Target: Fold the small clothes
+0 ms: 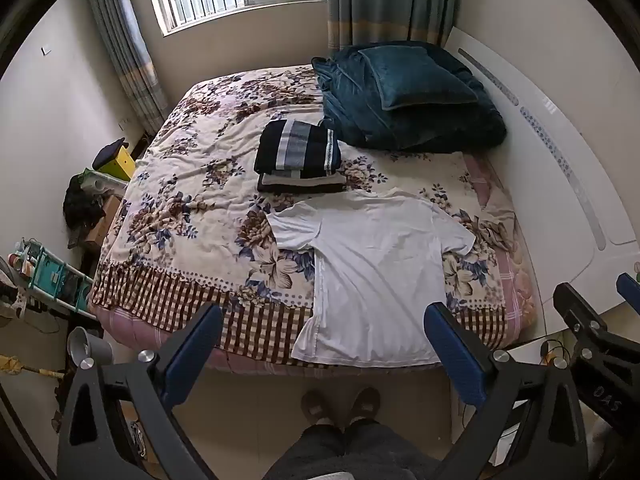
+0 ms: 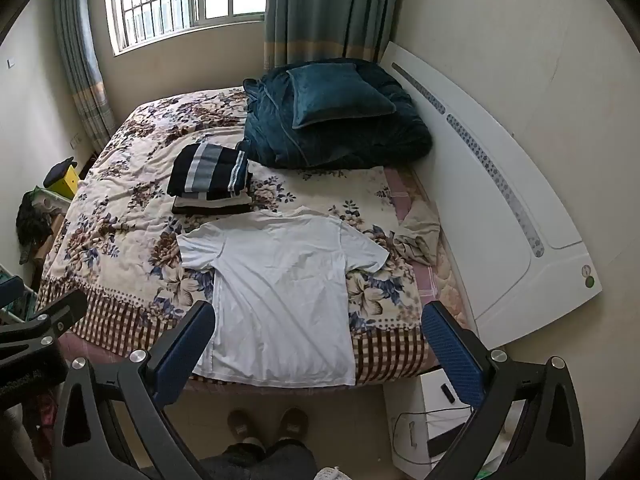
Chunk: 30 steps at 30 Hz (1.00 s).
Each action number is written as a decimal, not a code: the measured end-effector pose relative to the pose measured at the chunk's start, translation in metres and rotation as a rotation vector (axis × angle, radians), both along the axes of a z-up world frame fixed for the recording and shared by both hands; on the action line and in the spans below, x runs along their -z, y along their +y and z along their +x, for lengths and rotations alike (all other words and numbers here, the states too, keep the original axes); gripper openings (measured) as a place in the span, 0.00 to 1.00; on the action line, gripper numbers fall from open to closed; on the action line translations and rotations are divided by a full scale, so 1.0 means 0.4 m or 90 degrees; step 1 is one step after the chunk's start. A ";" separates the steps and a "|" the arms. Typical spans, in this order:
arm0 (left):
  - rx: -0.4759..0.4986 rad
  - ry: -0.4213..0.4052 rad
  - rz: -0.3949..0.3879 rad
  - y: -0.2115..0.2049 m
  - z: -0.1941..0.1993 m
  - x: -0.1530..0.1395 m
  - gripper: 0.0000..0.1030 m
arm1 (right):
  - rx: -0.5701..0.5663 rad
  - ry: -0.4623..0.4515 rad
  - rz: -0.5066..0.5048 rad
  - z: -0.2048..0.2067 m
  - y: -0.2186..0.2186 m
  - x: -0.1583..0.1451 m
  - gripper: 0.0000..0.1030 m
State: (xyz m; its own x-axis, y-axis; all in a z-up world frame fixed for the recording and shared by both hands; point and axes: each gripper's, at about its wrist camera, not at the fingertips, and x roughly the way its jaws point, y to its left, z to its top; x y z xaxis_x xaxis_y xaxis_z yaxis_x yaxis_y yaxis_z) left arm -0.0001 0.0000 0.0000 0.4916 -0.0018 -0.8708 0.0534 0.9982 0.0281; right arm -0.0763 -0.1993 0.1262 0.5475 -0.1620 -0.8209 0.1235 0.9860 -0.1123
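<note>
Both grippers are hovering above the foot of the bed, jaws spread wide and holding nothing: the left gripper (image 1: 324, 344) and the right gripper (image 2: 318, 342) are each framing the hem of a white T-shirt (image 1: 376, 268) lying flat, sleeves out, on the floral bedspread (image 1: 192, 208). Beyond its collar, a stack of folded dark clothes (image 1: 298, 158) is sitting just beside a teal quilt and pillow (image 1: 408, 100). The right wrist view alone is showing a white nightstand (image 2: 408, 408), carrying what may be a cable. A barred window (image 2: 168, 0) is lighting the room; slippered feet (image 2: 268, 424) are standing on the floor.
</note>
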 end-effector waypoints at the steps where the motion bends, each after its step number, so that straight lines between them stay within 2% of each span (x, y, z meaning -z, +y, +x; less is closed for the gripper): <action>1: 0.001 0.005 -0.003 0.000 0.001 0.000 1.00 | 0.000 0.001 -0.006 0.000 0.000 0.000 1.00; 30: 0.000 -0.003 -0.006 -0.005 0.003 -0.007 1.00 | -0.003 0.003 -0.008 -0.003 -0.009 -0.004 1.00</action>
State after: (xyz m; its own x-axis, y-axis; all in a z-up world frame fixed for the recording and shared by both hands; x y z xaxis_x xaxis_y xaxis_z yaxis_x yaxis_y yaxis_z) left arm 0.0011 -0.0021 0.0027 0.4960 -0.0103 -0.8682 0.0539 0.9984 0.0189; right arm -0.0773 -0.2030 0.1277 0.5440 -0.1695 -0.8218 0.1186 0.9851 -0.1247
